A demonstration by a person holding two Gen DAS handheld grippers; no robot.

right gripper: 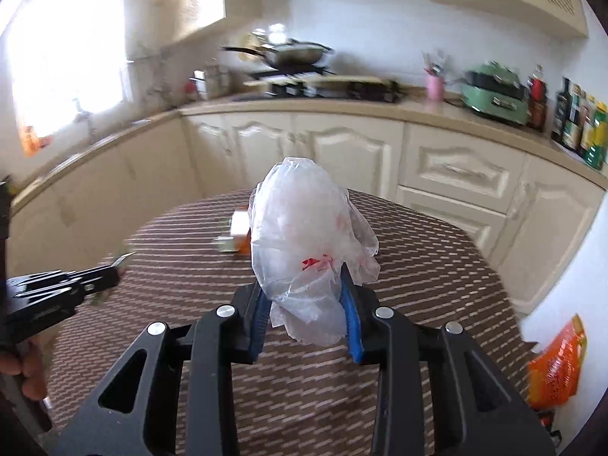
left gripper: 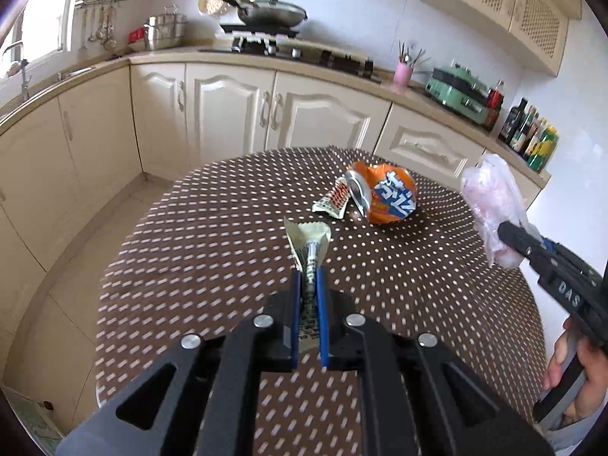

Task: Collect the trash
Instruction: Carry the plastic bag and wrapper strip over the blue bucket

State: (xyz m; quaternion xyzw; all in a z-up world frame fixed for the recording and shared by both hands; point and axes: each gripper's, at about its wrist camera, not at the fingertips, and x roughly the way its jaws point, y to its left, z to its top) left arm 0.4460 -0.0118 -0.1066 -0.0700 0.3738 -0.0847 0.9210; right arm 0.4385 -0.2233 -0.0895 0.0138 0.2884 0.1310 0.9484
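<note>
Currently the left hand-held gripper (left gripper: 311,277) is clamping a pale green wrapper (left gripper: 308,245) between its nearly closed blue pads, the wrapper's crinkled end fanning out past the fingertips above the brown dotted counter (left gripper: 190,247). To its right, the right hand-held gripper (right gripper: 306,304) is pinching a bunched, translucent plastic bag (right gripper: 307,235) with red print; the bag is bulging up and forward out of the narrowed jaws, and whether anything is inside it cannot be told. A hand (left gripper: 573,372) is gripping that tool's handle at the right edge of the left wrist view. Farther out on the counter, a crushed orange snack bag (left gripper: 387,197) is lying with its silver lining showing, touching a small red-and-white wrapper (left gripper: 334,201) on its left. Beyond the table, a wok (left gripper: 271,13) is sitting on the stove, a pink cup (left gripper: 402,74) is holding utensils beside a green appliance (left gripper: 458,93), and bottles (left gripper: 530,136) are standing at the far right.
</note>
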